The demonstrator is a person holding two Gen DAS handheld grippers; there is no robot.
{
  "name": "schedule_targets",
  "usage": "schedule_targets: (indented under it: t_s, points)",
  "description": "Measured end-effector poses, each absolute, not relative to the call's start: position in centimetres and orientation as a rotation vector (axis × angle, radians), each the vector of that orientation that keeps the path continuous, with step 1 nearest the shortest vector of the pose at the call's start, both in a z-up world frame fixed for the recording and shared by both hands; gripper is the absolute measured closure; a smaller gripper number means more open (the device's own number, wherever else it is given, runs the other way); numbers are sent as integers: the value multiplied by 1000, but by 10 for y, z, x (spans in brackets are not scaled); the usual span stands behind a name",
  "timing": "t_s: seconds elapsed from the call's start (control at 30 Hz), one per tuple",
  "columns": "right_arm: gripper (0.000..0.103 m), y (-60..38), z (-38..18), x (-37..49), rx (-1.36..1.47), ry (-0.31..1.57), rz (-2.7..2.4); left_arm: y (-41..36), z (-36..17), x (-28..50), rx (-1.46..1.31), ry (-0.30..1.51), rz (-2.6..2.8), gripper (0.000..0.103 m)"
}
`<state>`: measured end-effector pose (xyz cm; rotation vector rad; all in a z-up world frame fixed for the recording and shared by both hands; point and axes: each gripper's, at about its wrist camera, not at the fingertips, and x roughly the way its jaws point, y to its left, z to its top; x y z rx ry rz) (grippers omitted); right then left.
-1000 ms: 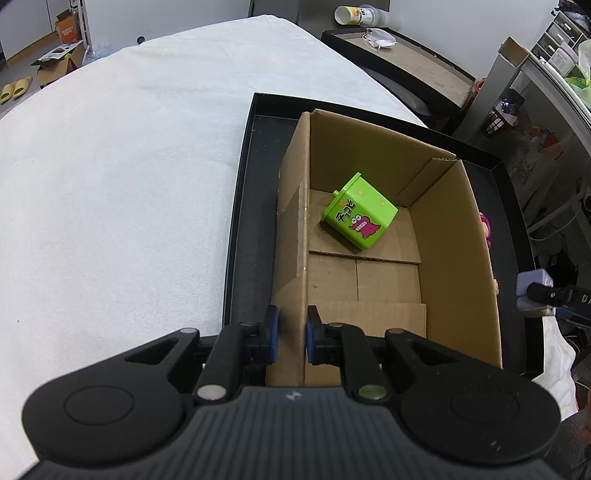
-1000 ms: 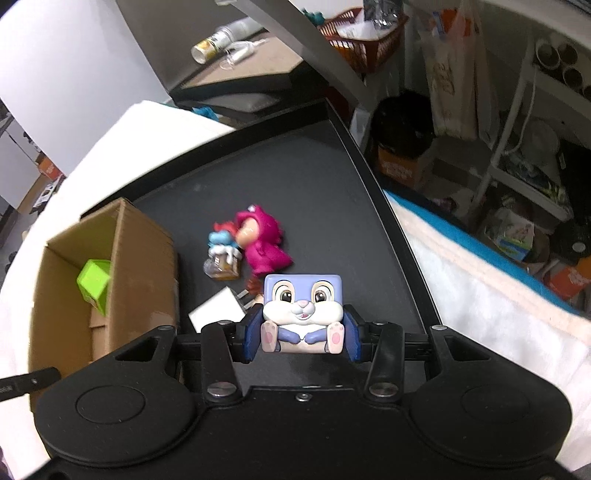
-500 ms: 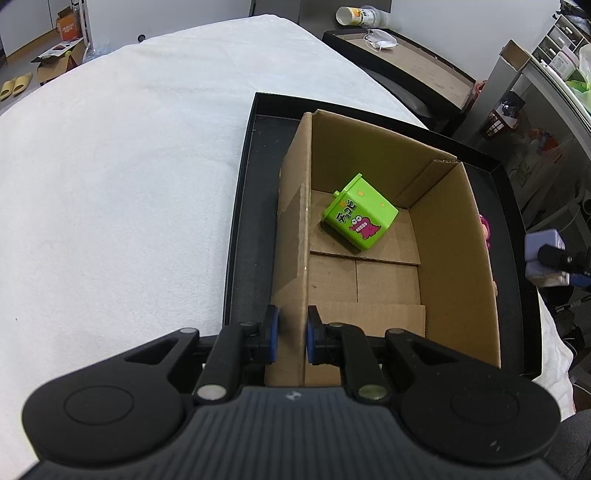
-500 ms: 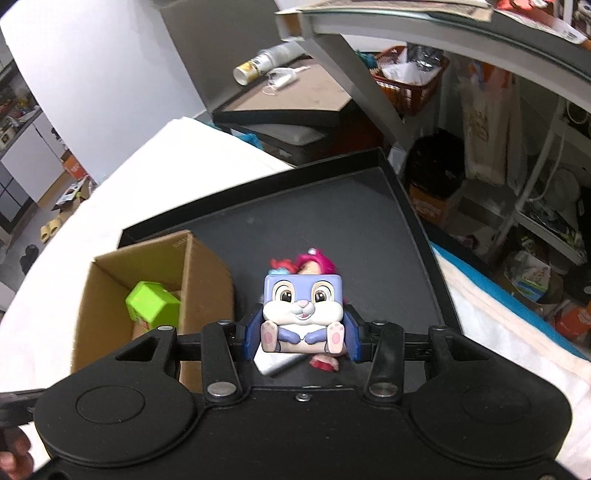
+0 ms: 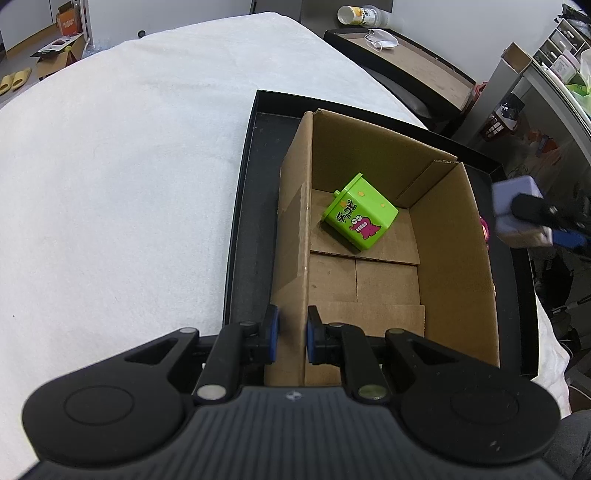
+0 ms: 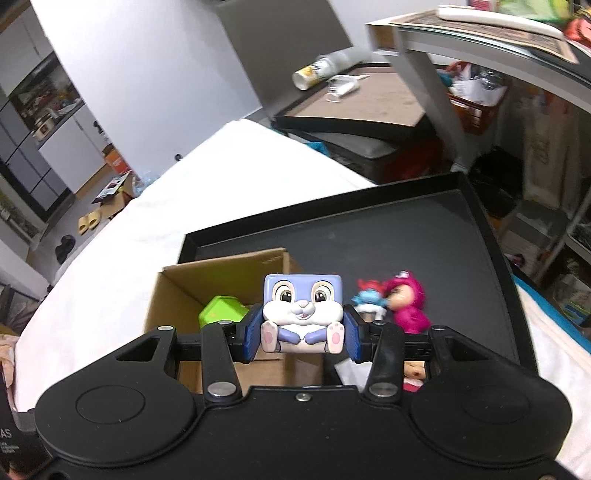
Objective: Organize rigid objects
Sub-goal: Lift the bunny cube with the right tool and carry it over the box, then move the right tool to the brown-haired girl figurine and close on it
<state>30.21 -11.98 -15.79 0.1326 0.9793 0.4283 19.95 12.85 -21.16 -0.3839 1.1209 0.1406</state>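
Note:
An open cardboard box (image 5: 454, 258) stands in a black tray (image 5: 240, 221) on a white cloth. A green cube toy (image 5: 360, 218) lies inside the box, also seen in the right wrist view (image 6: 219, 312). My left gripper (image 5: 291, 334) is shut on the box's near left wall. My right gripper (image 6: 301, 332) is shut on a purple bunny cube (image 6: 302, 314), held above the tray just right of the box; the cube shows in the left wrist view (image 5: 517, 208).
A pink figure (image 6: 406, 301) and a small blue-and-red figure (image 6: 367, 297) lie on the tray (image 6: 424, 236) right of the box (image 6: 177, 288). A white flat item (image 6: 349, 371) lies under my right gripper. A second tray with a cup (image 5: 356, 14) is beyond.
My right gripper has lifted the bunny cube and carried it left toward the box. My left gripper has kept its hold on the box wall.

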Motion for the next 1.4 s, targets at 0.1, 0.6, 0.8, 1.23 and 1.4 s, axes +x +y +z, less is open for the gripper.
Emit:
schedule_targets:
  t_s: [0.1,0.6,0.8,1.23,1.4]
  points:
    - [60,-106,-159,306,119,984,450,130,-212,199,-389,1122,139,89]
    - [58,-61,-172,316,42,994,490,130,-214,197,-395,1117,139,89]
    - [57,-71,-165,310,68,982,479,129,-212,198,-398,1110,135,88]
    - [54,-118,-159,299,97,978,395,130,-212,198,-404,1108,144,88]
    - [52,-140,-159,297,104,981,352,129,-212,197,-404,1105,148,88]
